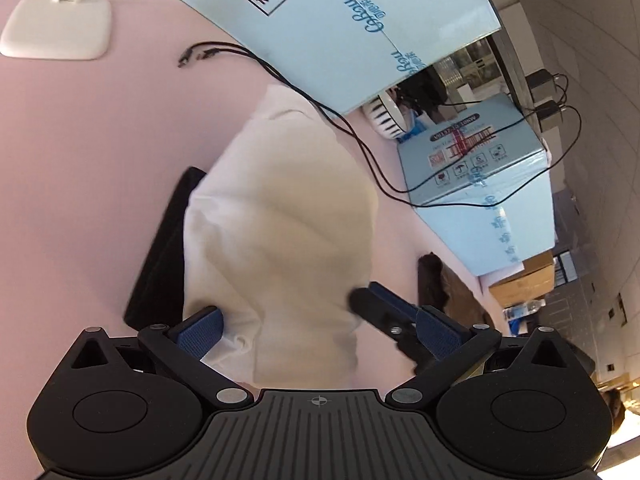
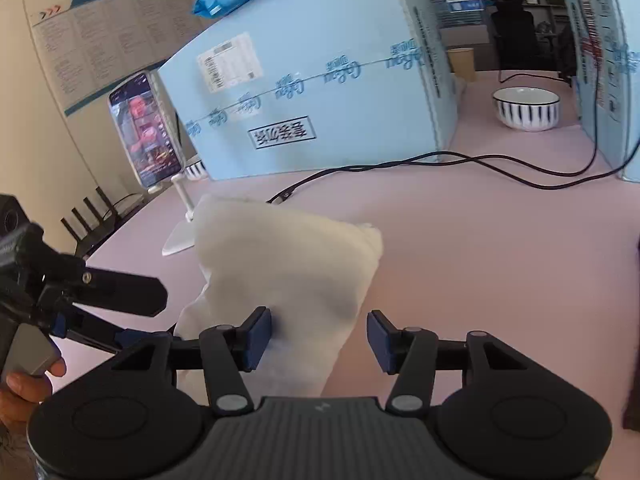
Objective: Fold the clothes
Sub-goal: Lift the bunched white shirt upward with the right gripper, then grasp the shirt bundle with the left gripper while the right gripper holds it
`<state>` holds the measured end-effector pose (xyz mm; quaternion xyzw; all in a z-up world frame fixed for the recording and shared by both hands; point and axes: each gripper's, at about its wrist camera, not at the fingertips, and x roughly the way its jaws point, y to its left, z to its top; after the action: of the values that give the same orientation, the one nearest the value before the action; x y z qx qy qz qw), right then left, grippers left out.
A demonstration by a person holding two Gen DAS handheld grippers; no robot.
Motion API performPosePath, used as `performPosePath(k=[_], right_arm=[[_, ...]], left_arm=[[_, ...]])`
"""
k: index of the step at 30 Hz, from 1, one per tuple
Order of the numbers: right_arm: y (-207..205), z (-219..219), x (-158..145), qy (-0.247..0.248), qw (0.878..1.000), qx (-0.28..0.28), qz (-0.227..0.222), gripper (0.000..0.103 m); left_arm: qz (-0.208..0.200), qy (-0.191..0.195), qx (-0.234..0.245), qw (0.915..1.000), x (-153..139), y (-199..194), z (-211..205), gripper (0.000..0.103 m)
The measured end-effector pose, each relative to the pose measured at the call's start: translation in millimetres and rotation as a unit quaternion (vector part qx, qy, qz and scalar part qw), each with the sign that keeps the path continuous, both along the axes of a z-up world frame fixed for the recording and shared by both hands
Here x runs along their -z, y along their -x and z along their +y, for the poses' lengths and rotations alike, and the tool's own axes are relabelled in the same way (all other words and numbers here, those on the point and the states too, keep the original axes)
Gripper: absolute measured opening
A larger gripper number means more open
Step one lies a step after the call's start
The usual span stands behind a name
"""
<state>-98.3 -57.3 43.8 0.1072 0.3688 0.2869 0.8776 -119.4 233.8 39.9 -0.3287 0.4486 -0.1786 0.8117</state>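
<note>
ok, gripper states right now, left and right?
Left gripper: open, white garment between its fingers, not pinched.
Right gripper: open, garment between, unclamped.

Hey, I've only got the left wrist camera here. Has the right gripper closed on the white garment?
Observer: No. The right gripper is open; the white garment lies between its pads, the right pad clear of the cloth.
Operator: What does the white stand hold?
Observer: A phone with a lit screen, beside the light-blue carton.
Operator: Anything left of that stand?
Observer: A black router with upright antennas.
</note>
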Motion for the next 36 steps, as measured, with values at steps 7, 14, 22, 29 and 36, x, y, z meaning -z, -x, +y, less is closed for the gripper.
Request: performPosePath(k=[7, 14, 22, 29, 36], right_arm=[[-16.5, -31.9, 10.9, -0.069, 0.993, 0.022, 0.094, 0.064], [-28.7, -20.8, 23.3, -0.083, 0.987, 0.032, 0.133, 0.076], [-57.2, -15.1, 33.2, -0.178, 0.967, 0.063, 0.171, 0.090], [-80.7, -6.7, 44.0, -0.220, 0.958, 0.049, 0.179, 0.073], [-68.8, -2.4, 38.2, -0.204, 0.970, 0.037, 0.129, 0.044]], left_arm=[[0.007, -0.062, -0.023, 0.9978, -11.9, 48.1, 8.3, 0.103], [0.039, -0.092, -0.076, 0.9920, 12.9, 47.6, 12.0, 0.103], [-0.018, -0.095, -0.030, 0.9949, 17.2, -14.4, -9.6, 0.103], [-0.065, -0.076, 0.031, 0.9945, 20.8, -20.6, -15.7, 0.102], [-0.065, -0.108, -0.002, 0.9921, 16.9, -16.8, -22.9, 0.067]])
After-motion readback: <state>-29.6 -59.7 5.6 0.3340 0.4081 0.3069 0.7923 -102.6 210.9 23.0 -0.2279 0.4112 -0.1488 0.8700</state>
